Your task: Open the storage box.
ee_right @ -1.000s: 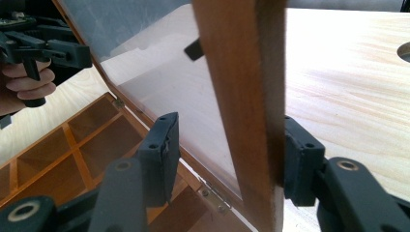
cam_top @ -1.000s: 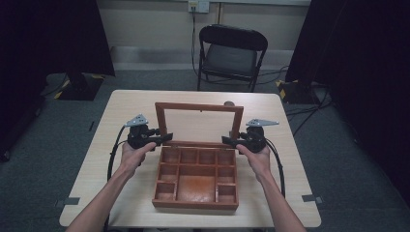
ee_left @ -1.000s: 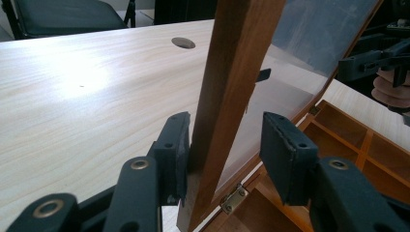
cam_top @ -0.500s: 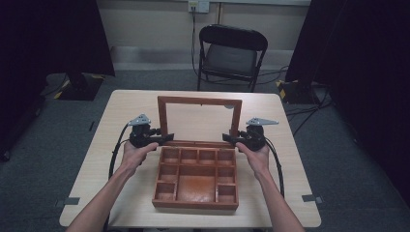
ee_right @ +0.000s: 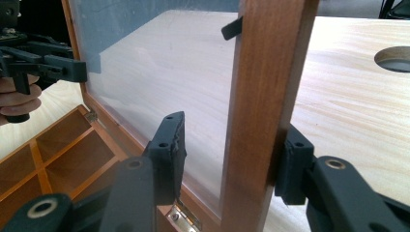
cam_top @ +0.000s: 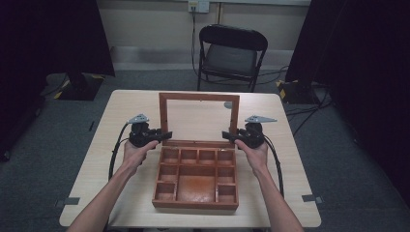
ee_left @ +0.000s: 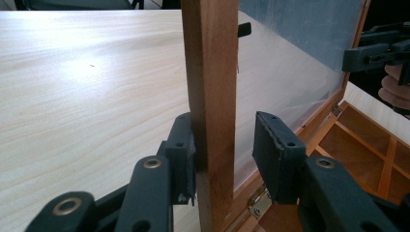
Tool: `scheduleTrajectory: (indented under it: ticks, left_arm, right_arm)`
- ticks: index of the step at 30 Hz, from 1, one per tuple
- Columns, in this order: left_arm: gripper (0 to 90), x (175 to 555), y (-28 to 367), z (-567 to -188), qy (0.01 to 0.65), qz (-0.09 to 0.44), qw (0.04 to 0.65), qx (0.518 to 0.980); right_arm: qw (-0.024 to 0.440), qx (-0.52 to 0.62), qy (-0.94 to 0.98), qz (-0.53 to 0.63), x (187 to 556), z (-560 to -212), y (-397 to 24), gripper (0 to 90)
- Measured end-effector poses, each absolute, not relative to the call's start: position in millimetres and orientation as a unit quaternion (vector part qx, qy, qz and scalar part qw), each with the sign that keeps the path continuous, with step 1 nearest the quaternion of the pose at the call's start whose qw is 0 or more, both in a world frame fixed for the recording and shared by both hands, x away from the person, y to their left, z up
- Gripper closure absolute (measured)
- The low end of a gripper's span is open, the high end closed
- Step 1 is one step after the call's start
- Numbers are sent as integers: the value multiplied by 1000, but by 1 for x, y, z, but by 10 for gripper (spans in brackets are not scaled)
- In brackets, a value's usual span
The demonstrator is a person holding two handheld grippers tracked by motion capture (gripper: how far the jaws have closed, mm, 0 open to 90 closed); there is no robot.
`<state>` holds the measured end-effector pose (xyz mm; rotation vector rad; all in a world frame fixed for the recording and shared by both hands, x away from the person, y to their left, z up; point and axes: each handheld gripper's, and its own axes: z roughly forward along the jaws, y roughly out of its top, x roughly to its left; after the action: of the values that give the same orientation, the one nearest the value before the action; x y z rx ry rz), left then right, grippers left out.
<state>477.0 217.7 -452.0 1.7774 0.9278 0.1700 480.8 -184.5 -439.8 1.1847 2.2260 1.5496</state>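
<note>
- Glass-paned wooden lid [cam_top: 199,118] stands upright on the compartmented brown wooden box [cam_top: 196,176].
- Left gripper [ee_left: 225,150] straddles the lid's side rail, released.
- Right gripper [ee_right: 232,152] likewise, released.

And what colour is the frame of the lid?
Reddish-brown wood; the lid frame shows best in the right gripper view.

Reddish wooden box [cam_top: 196,179] — clear-paned lid [cam_top: 199,119]; pale, smooth wood-grain table [cam_top: 121,116].

Probably a lab or studio: black curtains [cam_top: 58,34] at both frame edges, grey carpet [cam_top: 58,125], folding chair [cam_top: 228,53], floor cables [cam_top: 309,104].
</note>
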Motion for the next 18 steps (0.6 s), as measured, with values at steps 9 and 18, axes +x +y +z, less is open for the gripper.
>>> scheduleTrajectory:
  ticks: [9, 18]
  left_arm:
    - [609, 478, 218, -453, 396, 71, 527, 748]
    - [600, 479, 218, -454, 403, 69, 525, 746]
  right_arm:
    - [93, 409, 743, 522, 486, -445, -181, 504]
    - [95, 413, 740, 523, 488, -447, -178, 474]
